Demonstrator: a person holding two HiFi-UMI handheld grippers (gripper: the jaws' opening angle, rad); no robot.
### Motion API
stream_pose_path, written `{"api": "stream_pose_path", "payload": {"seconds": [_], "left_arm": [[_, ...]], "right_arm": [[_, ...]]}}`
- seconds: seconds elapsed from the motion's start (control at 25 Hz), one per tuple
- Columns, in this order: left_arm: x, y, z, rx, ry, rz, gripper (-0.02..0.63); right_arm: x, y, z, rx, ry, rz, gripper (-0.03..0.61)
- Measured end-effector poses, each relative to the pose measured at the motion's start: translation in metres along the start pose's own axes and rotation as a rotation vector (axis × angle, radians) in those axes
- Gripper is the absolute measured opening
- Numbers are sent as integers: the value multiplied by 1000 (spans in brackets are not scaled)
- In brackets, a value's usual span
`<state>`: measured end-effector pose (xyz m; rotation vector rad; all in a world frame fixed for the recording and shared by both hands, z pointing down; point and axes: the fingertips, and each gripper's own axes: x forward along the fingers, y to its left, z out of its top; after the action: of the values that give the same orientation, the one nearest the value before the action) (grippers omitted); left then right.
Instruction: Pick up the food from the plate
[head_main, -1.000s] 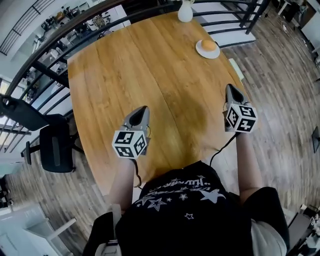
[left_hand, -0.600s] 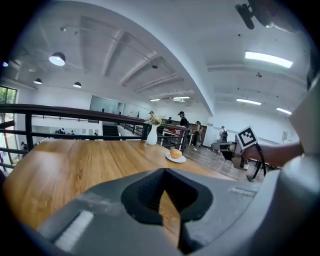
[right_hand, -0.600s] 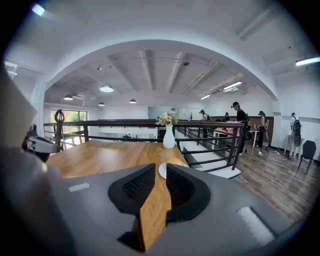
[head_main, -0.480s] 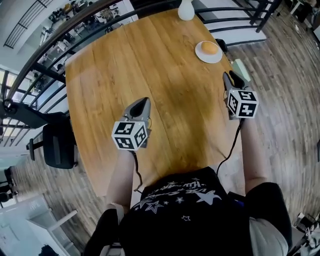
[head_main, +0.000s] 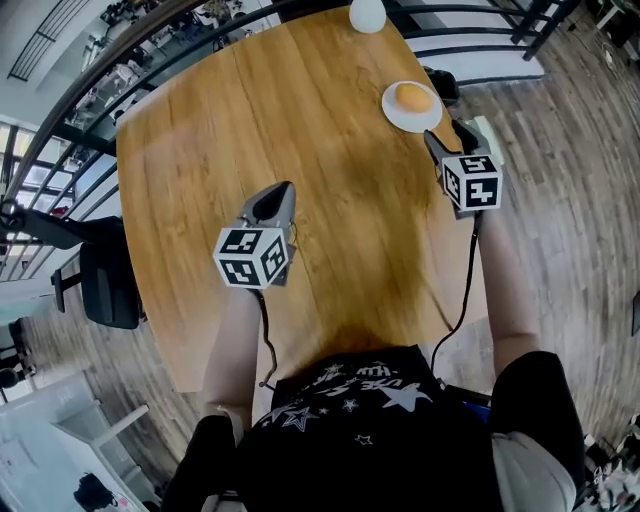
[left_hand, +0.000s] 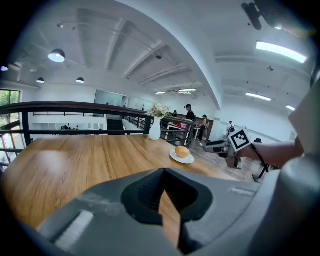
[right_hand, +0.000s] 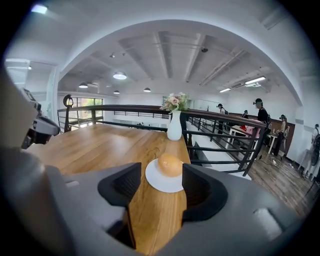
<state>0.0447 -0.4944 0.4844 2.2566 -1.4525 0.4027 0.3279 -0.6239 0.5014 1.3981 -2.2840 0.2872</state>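
The left gripper (head_main: 284, 188) is hanging over the middle of the table (head_main: 200, 130), well apart from the food. Its jaws are pressing together with nothing in them. If it is swinging right while the other one is working, the two could be bumping.

The food (head_main: 414, 96), a round orange-brown lump, is sitting on the plate (head_main: 396, 118) at the far right of the table, close to the edge. The right gripper (head_main: 434, 139) is pointing at it from the near side, close to the plate but not touching it. Its jaws have just been opening and are standing apart. Nothing is between them yet, and the food is showing ahead in the gap.

Here is what I am worrying about. The food is round, so a jaw poking one side could be rolling it off the plate. The plate is looking light, so a jaw coming in too low could be pushing it off the table. The gap may be too small for the lump, so the tips could be landing on top and squashing it. A hard squeeze could be crushing it too.

I am counting one black chair (head_main: 105, 290) on the left, two grippers, one table, one white vase (head_main: 367, 14) at the far edge, one plate and one piece of food.
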Motion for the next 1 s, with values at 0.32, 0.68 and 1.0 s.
{"api": "stream_pose_path", "payload": {"seconds": [0.32,0.68,1.0], "left_arm": [[46,-4,6,-31,32,-7,2],[78,-6,-10,-37,79,-10,2],[77,2,-17,-64,96,0,2]], "right_arm": [[61,-20,-10,-138,78,33,284],[117,-28,-30,-224,163,89,356],[150,-26,-28,-236,190,156,366]]}}
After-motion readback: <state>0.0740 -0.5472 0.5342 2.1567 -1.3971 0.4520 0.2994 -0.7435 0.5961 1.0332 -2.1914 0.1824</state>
